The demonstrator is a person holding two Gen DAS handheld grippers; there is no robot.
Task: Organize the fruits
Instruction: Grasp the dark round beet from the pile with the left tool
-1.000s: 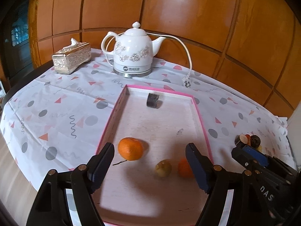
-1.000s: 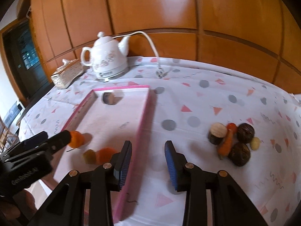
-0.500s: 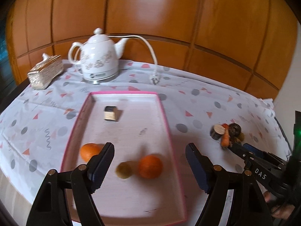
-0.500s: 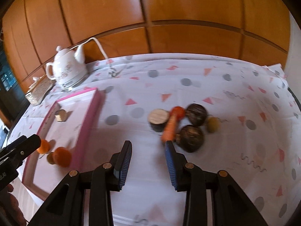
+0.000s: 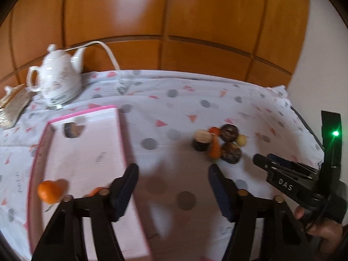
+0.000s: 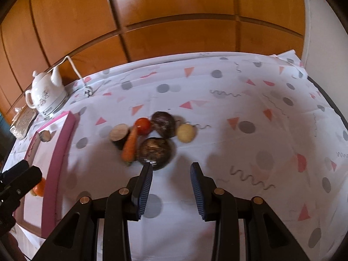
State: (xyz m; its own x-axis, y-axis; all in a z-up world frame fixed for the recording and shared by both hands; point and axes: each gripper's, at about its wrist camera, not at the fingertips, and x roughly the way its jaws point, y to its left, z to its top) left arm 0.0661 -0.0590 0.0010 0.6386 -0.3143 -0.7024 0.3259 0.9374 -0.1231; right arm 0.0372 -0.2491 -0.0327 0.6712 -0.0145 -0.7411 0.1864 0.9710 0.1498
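Swinging away from the pink tray [image 5: 121, 134], both grippers are now facing the loose cluster of produce on the patterned tablecloth [image 6: 239, 100]; a second ago the left wrist view was centred on the tray and its oranges. In my judgement this is marking the end of one delivery and the start of the next pick.

The left gripper [image 5: 173, 187] is hanging over bare cloth just beside the tray's right wall. Its jaws have just been closing and are standing partly apart, with nothing between them. One orange [image 5: 49, 191] is lying in the tray near the left rim, and a cut dark piece [image 5: 70, 130] is sitting at the far end.

The right gripper [image 6: 170, 188] is standing narrowly parted and empty, its jaw gap unchanged from the earlier frames. Its left fingertip is appearing just in front of the nearer dark round fruit [image 6: 155, 150]; contact cannot be confirmed. Beside that fruit are lying a carrot [image 6: 130, 146], a tomato [image 6: 143, 126], a second dark fruit [image 6: 163, 124], a pale yellow fruit [image 6: 185, 132] and a cut stub [image 6: 119, 135], all still outside the tray.
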